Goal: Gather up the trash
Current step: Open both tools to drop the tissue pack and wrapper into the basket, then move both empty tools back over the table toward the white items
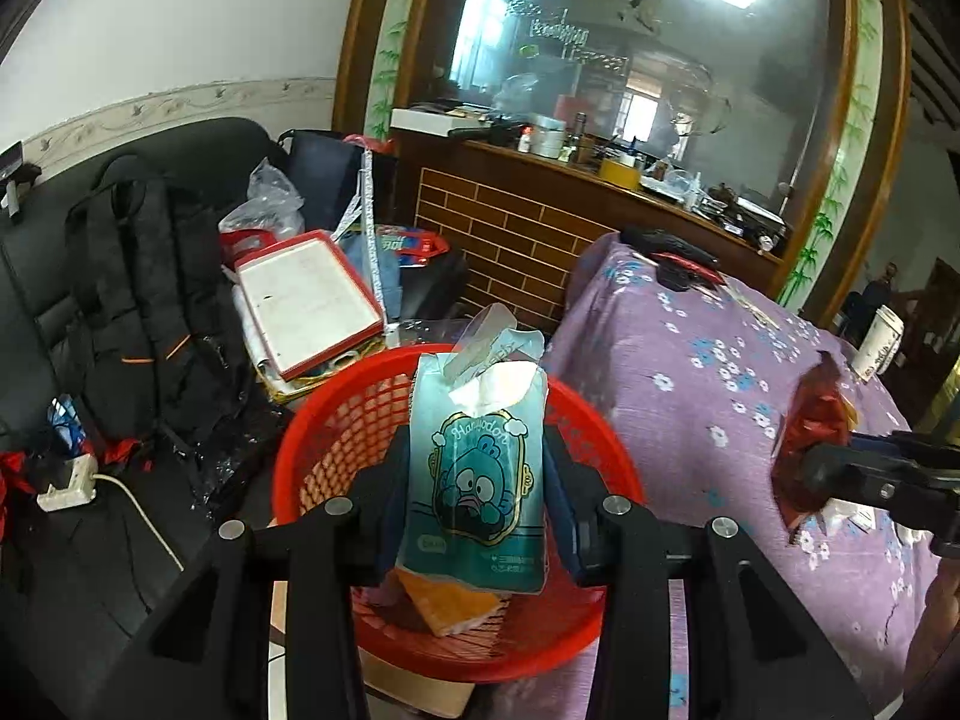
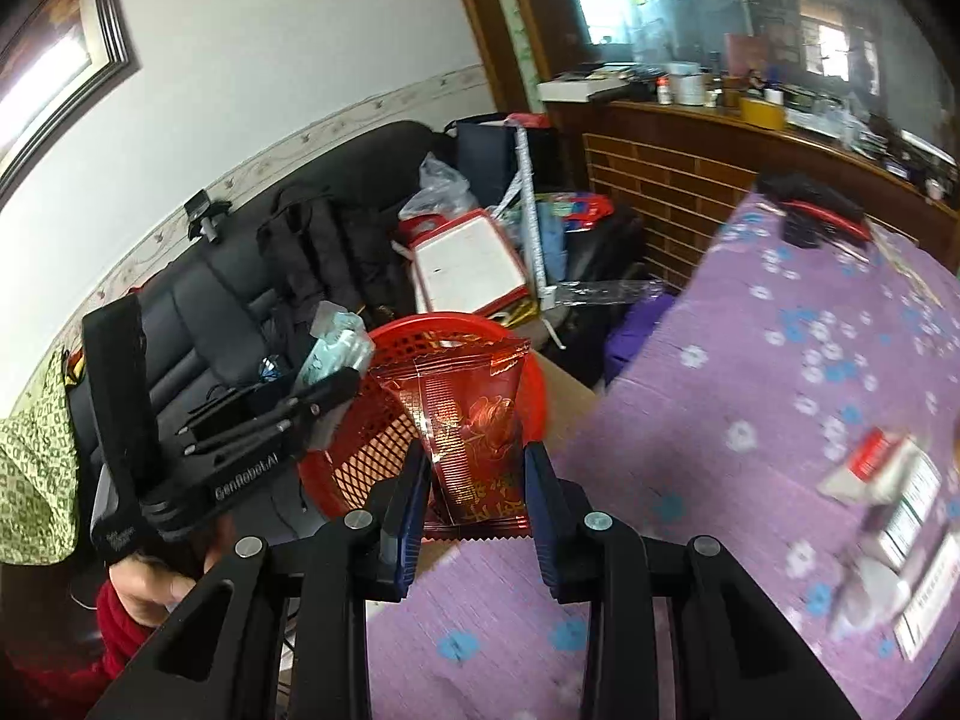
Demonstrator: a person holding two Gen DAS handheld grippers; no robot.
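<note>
My left gripper is shut on a teal tissue pack with a cartoon on it and holds it upright over the red mesh basket. An orange wrapper lies in the basket. My right gripper is shut on a red snack wrapper and holds it at the near rim of the basket, by the table edge. The left gripper with the tissue pack shows at the left of the right wrist view. The right gripper and red wrapper show at the right of the left wrist view.
A table with a purple flowered cloth stands right of the basket, with a paper cup, black items and small boxes on it. A black sofa with a backpack and a red-edged tray is at the left.
</note>
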